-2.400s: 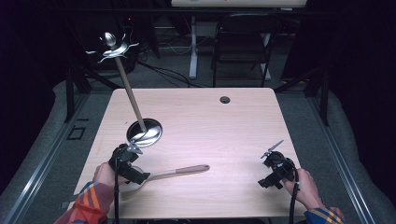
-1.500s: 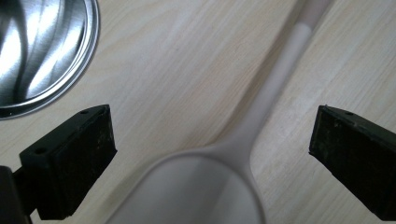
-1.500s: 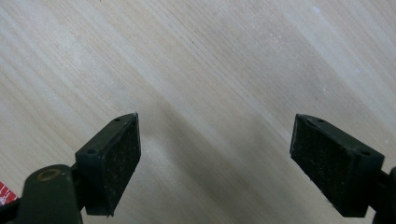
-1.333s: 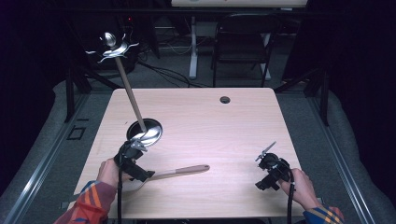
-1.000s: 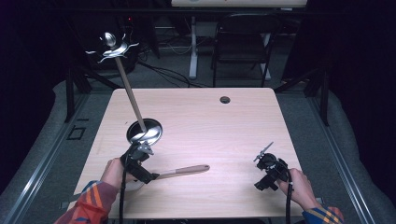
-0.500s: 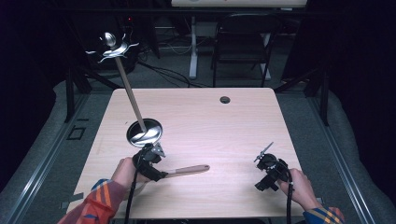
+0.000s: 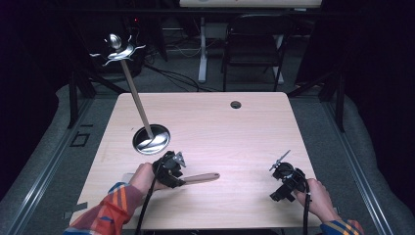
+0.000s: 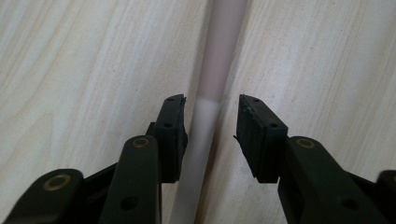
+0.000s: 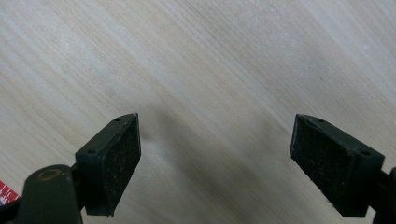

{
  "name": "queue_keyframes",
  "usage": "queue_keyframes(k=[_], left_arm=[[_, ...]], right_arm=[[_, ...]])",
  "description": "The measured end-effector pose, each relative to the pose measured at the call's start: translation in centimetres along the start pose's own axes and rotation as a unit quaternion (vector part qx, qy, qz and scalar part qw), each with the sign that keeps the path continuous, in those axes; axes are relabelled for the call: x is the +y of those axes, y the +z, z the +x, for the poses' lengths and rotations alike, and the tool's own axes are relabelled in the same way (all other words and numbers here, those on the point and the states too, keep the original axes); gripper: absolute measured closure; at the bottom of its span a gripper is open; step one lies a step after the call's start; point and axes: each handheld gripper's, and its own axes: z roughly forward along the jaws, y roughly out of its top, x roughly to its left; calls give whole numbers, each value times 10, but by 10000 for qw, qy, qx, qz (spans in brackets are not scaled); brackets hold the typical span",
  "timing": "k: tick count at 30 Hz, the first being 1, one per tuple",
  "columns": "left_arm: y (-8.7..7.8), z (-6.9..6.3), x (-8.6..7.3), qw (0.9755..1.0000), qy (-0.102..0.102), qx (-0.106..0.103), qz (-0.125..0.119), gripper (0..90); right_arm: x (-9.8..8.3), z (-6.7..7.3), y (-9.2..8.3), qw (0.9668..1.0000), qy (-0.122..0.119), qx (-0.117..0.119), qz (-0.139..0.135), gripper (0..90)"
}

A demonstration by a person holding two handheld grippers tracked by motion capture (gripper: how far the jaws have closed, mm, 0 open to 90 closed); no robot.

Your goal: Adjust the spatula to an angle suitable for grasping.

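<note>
While the right gripper (image 9: 215,163) gapes, the left gripper's (image 8: 210,135) jaws (just closing) straddle the wooden handle (image 8: 219,60) — ungripped.

Light wooden table (image 7: 254,127), rounded corners. Small dark round hole (image 7: 236,104) near far edge, right of middle. Round shiny metal base (image 7: 151,139) of stand sits toward left edge, midway back. Wooden utensil (image 7: 200,178) lies flat near near edge, left of middle, handle roughly parallel to that edge.
</note>
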Motion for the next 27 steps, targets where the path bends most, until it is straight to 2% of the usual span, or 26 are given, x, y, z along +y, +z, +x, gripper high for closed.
queue_keyframes(k=[1,2,3,4,12,13,14,27], left_arm=[[1,0,1,10000,-7,3,-6,635],[1,0,1,10000,-7,-11,7,641],[1,0,1,10000,-7,-11,7,644],[1,0,2,10000,19,11,18,646],[7,1,6,9998,-4,-31,177,645],[7,1,6,9998,-4,-31,177,646],[7,2,6,9998,-15,-23,194,648],[14,4,9,9992,10,-67,396,708]], right_arm=[[-1,0,2,9999,63,3,-102,160],[0,-2,0,10000,-56,19,39,161],[0,-2,0,10000,-56,19,39,161],[-1,0,1,10000,66,-6,-41,160],[0,-1,0,10000,-21,-27,83,160],[0,-1,0,10000,-21,-27,83,160],[-1,0,2,10000,68,-10,-34,160],[0,0,2,10000,35,28,25,160]])
